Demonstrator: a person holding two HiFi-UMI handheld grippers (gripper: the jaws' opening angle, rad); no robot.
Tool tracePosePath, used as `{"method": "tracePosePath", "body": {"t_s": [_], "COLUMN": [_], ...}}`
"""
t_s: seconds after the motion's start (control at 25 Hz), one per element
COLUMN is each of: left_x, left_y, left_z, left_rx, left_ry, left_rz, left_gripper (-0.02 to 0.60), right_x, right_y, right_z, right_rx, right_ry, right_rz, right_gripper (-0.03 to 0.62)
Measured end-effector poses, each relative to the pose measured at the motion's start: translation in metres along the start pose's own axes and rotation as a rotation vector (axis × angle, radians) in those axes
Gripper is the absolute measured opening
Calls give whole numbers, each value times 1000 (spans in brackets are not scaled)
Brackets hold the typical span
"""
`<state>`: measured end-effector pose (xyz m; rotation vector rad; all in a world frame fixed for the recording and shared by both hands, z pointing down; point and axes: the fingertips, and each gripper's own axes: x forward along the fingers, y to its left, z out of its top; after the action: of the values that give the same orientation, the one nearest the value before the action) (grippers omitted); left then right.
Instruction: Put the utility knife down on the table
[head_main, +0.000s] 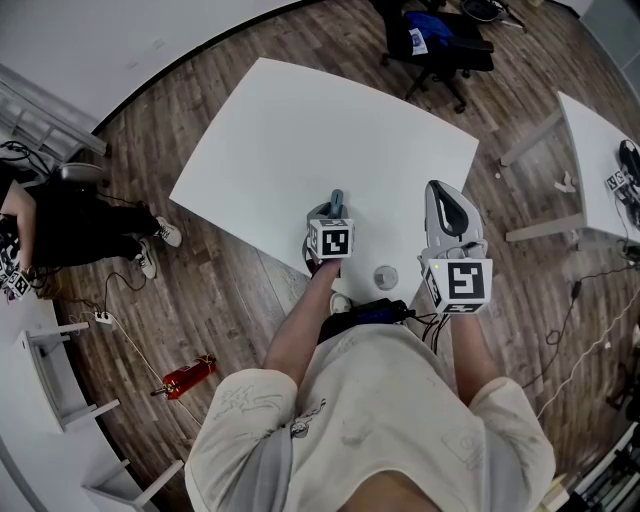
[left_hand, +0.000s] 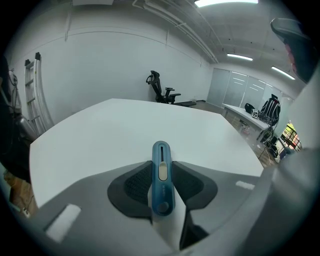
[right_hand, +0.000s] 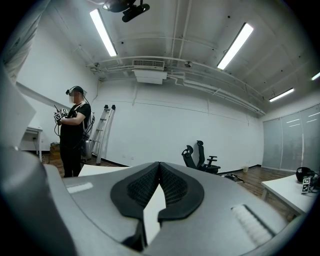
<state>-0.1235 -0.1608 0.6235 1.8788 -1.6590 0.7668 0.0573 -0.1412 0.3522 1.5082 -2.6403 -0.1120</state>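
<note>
Utility knife (left_hand: 161, 176) pinched between pads of left gripper (head_main: 334, 215), above near edge of white table (head_main: 300, 130), at six o'clock of tabletop in head view. We judge this grip, nose toward twelve o'clock and tilted down, suits lowering knife flat. Right gripper (right_hand: 159, 167), at three o'clock of left one, jaws closed on nothing; parked aside, we think, to leave landing spot free. Knife: slim blue body, pale slider in long slot, round knob at rear. We see no blade out.
</note>
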Motion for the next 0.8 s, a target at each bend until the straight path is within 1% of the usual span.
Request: {"method": "tracePosePath", "body": {"t_s": [0.16, 0.8], "left_x": [4, 11], "left_y": [0, 0], "left_z": [-6, -7], "left_rx": [1, -4], "left_ry": [7, 22], "left_rz": [3, 0], "left_gripper": [144, 146], "right_x": [-2, 0], "right_y": [0, 0], "right_z": [-4, -5], "right_rx": [-2, 1], "right_ry": [-1, 3], "right_rz": [0, 0], "right_gripper": [5, 5]}}
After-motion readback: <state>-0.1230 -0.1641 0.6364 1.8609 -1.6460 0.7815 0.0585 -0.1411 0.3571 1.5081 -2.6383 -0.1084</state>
